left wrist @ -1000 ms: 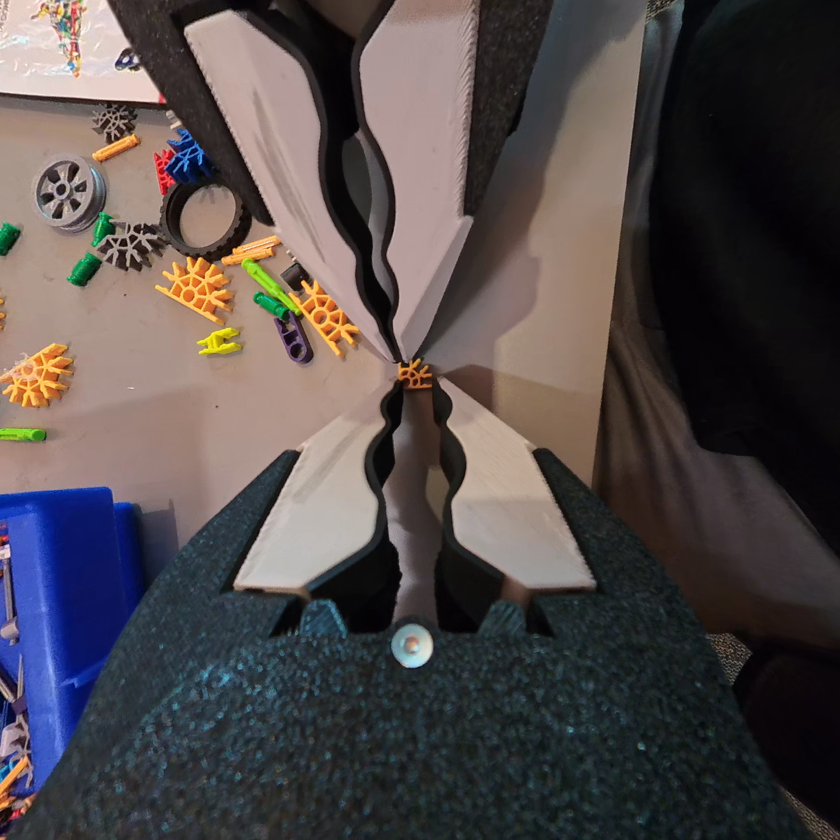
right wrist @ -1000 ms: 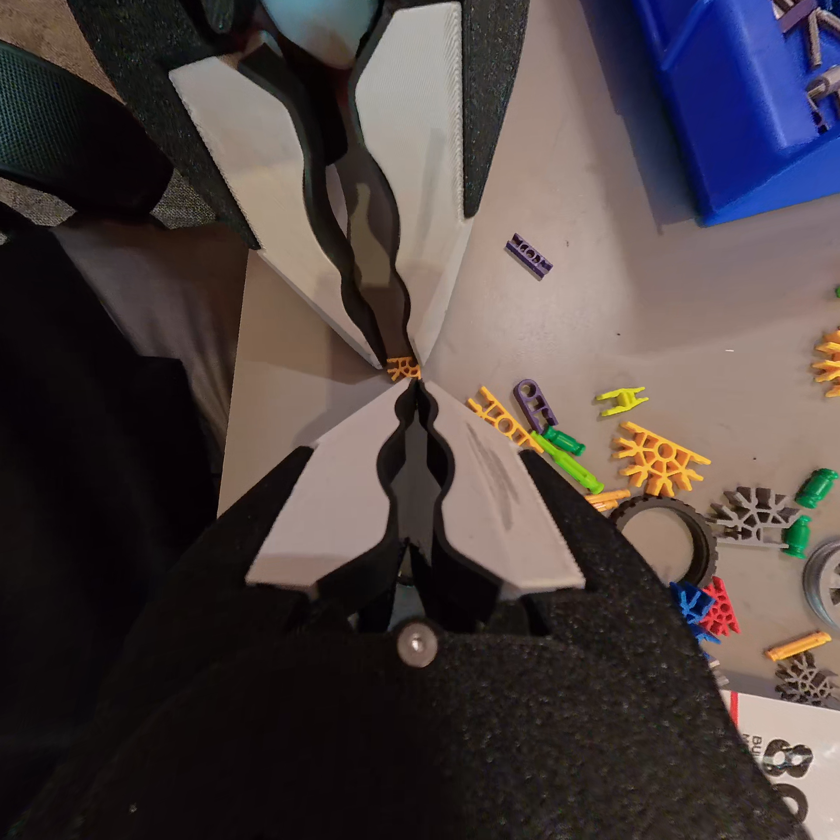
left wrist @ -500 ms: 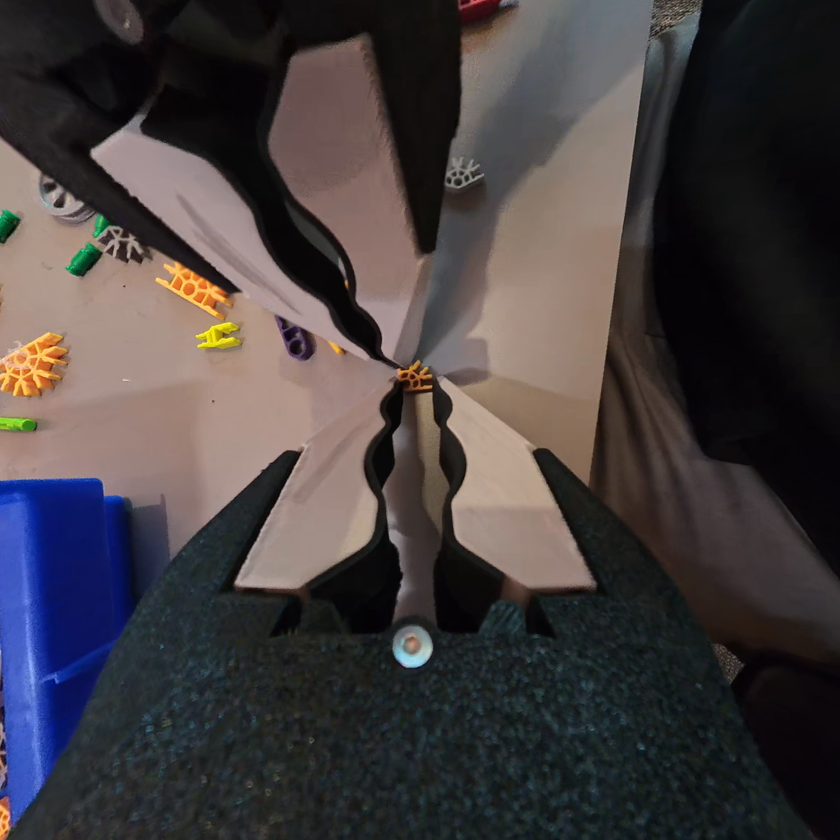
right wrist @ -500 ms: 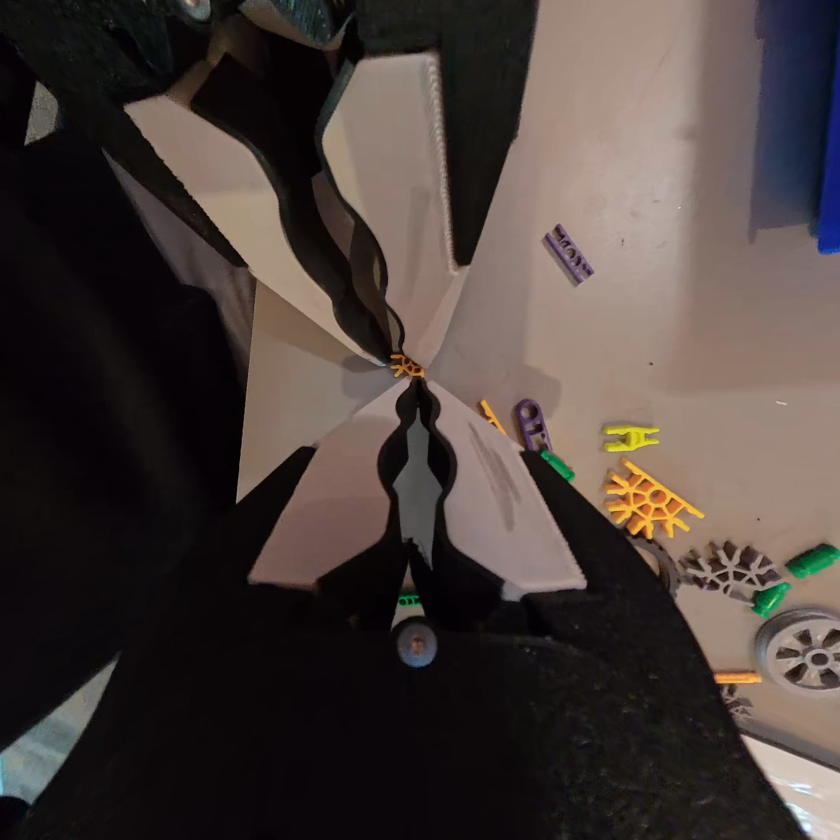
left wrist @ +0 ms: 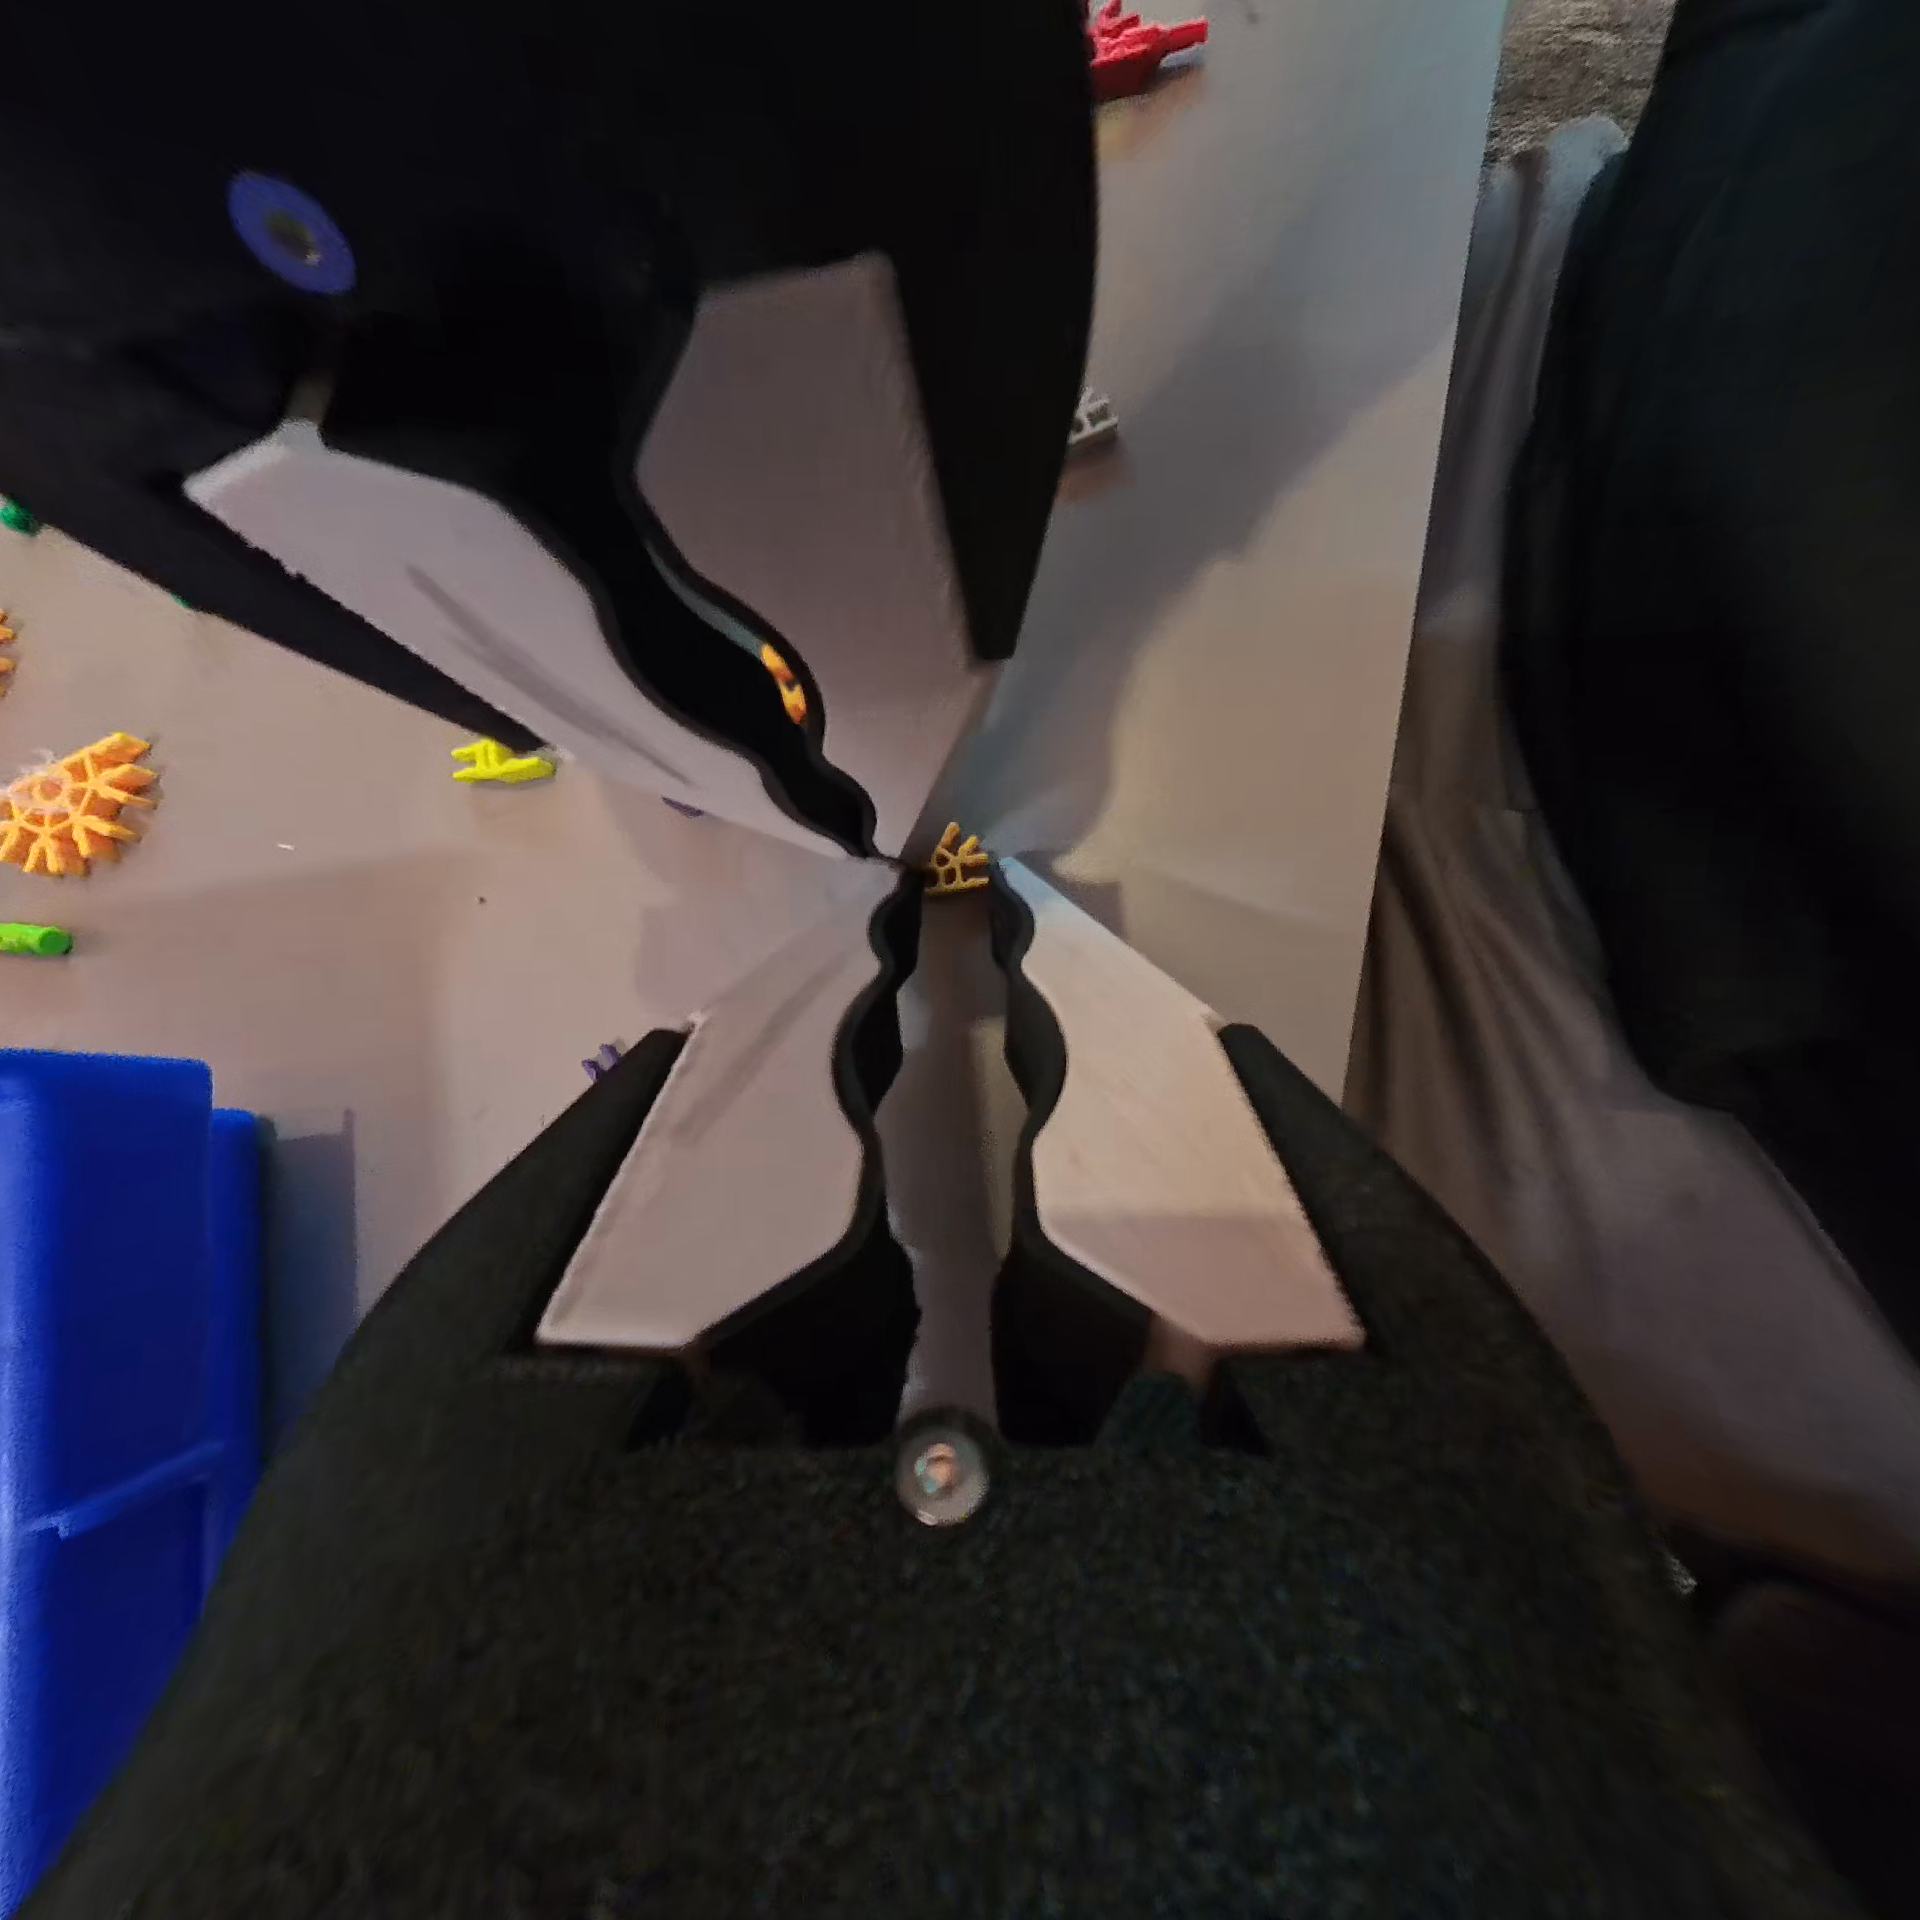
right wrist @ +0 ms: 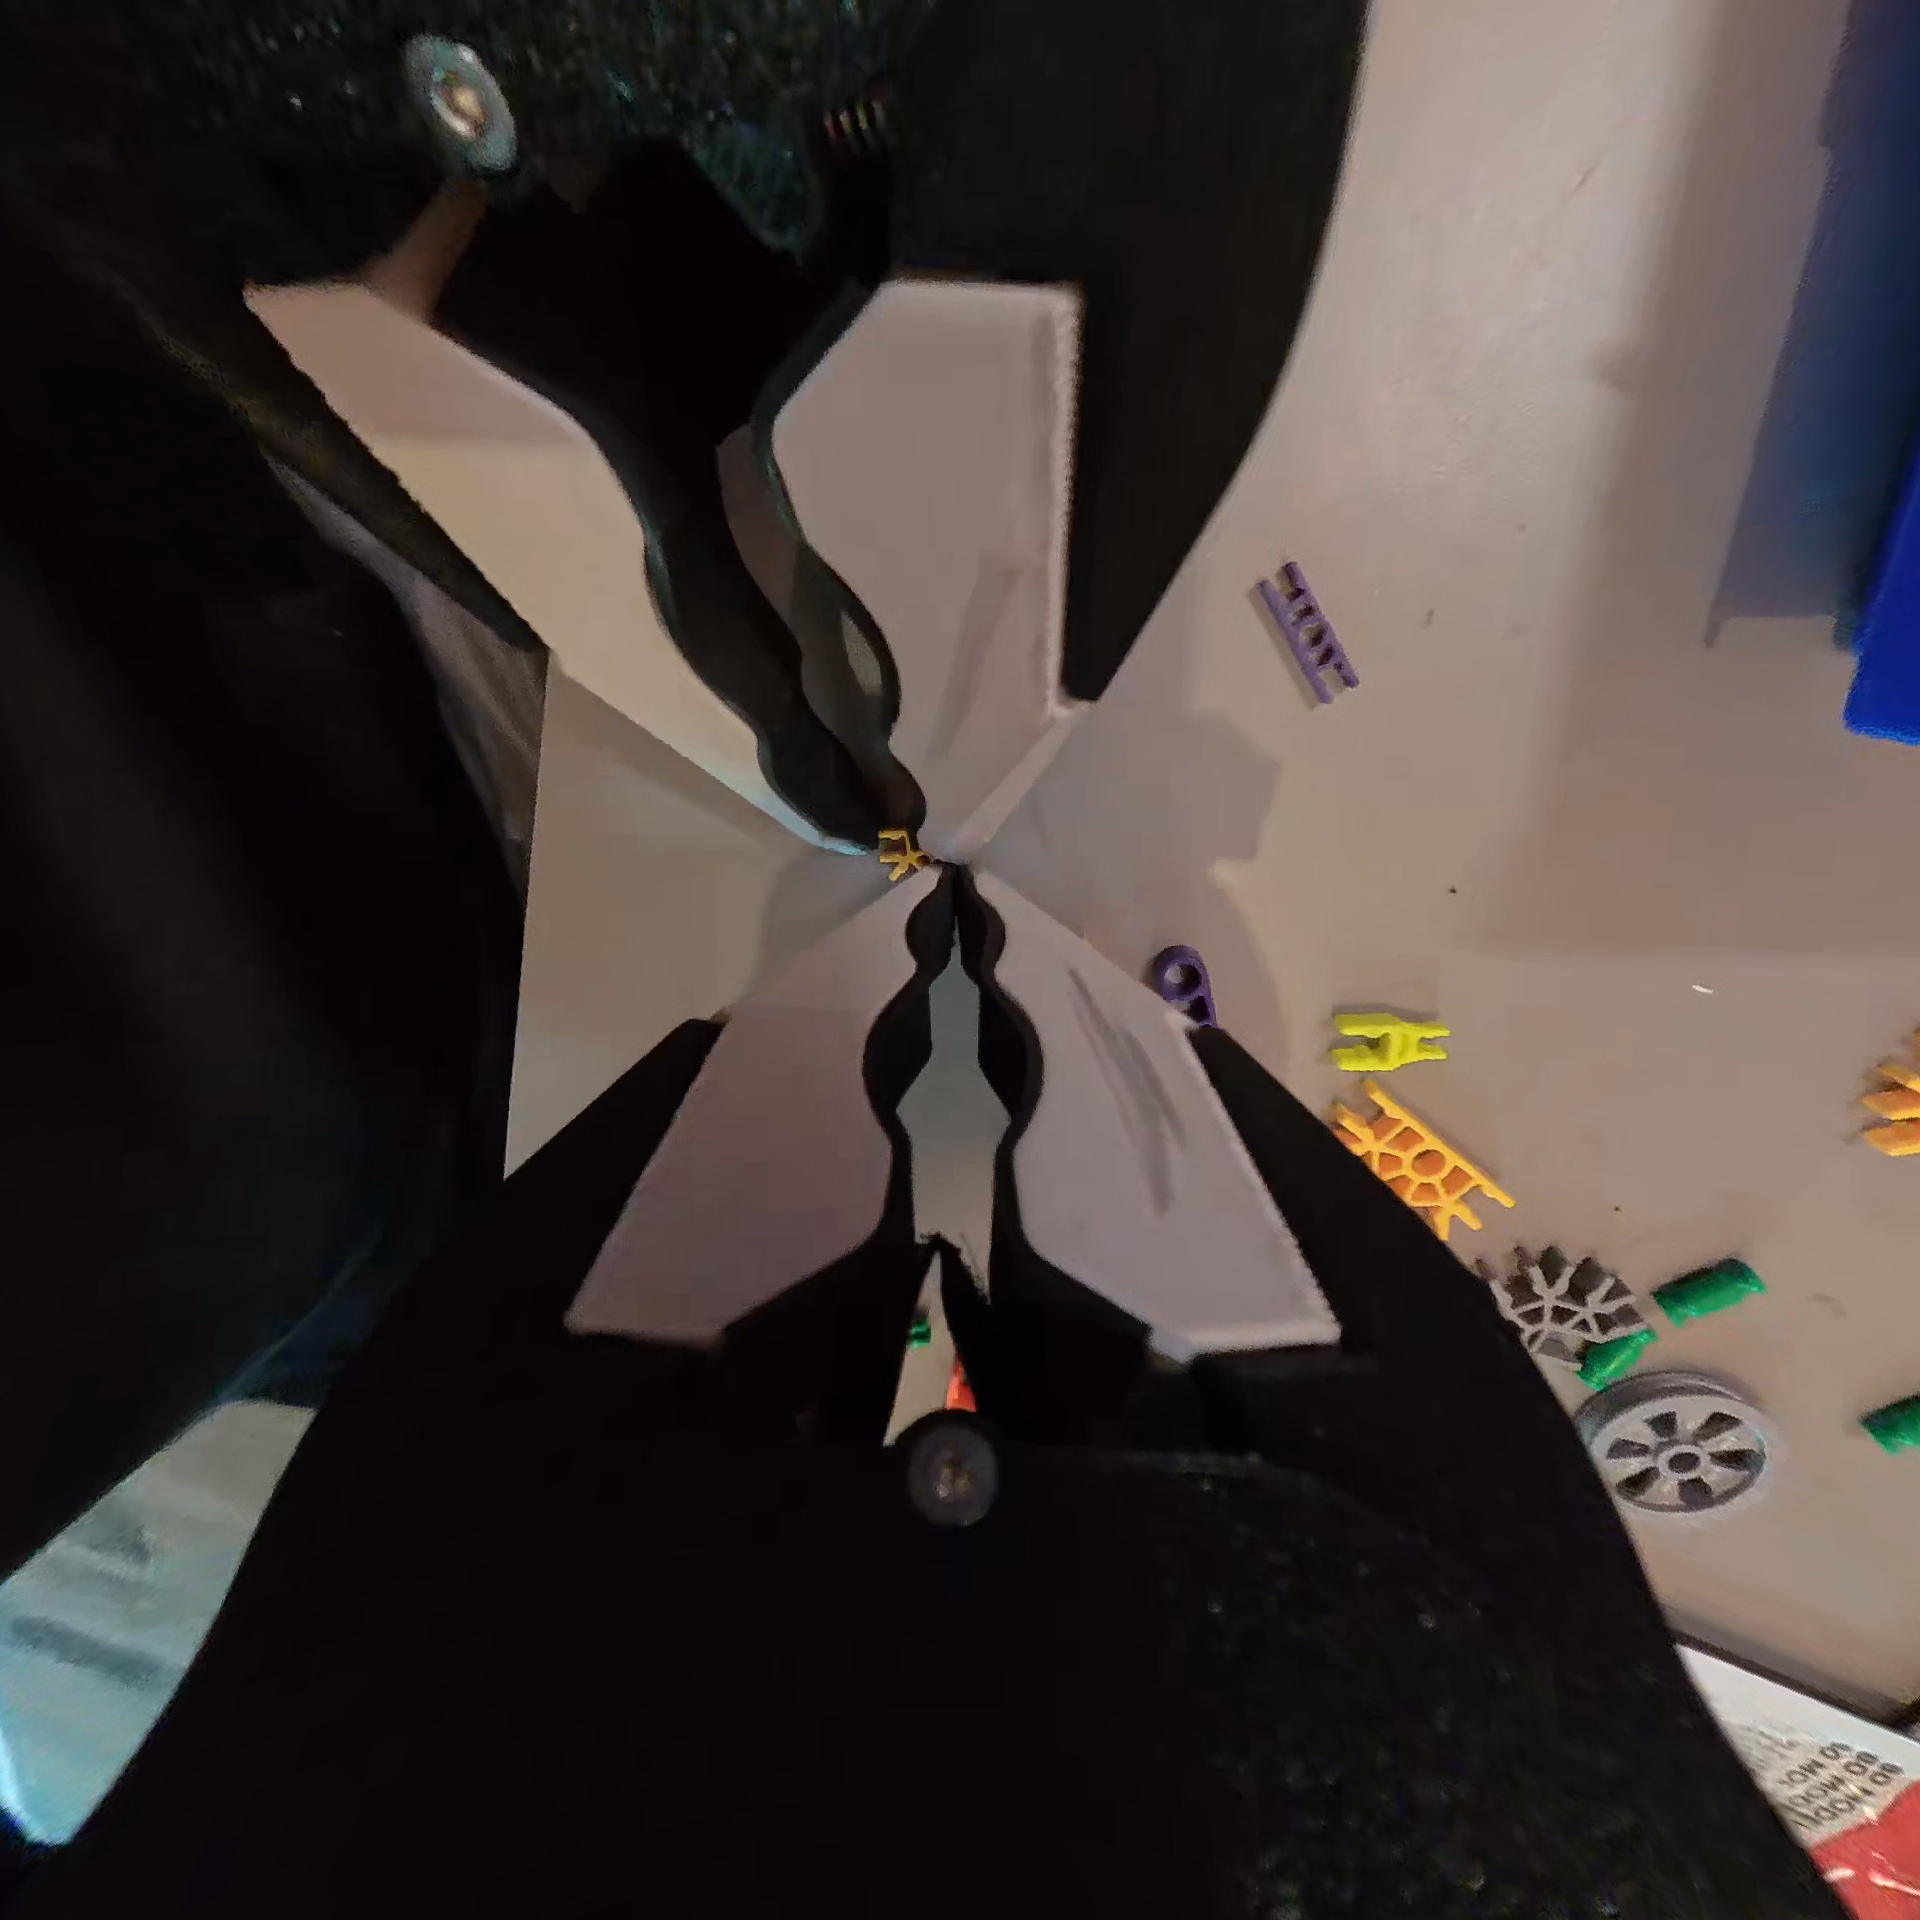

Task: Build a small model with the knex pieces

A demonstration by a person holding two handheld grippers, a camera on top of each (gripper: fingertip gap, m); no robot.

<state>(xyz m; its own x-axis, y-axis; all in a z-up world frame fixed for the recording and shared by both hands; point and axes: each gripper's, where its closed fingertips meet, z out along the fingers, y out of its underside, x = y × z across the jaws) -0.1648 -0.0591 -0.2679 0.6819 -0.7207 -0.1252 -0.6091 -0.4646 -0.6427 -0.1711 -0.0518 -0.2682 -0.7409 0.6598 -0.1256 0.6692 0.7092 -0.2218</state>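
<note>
L gripper [left wrist: 951, 883] fingers pinch yellow connector [left wrist: 956, 862]; R gripper [right wrist: 951, 883] fingers pressed together, tips touching it.

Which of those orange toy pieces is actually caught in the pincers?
The tiny orange connector, pinched at the left gripper tips above the table. The orange snowflake piece and orange ladder-shaped piece lie loose.
</note>
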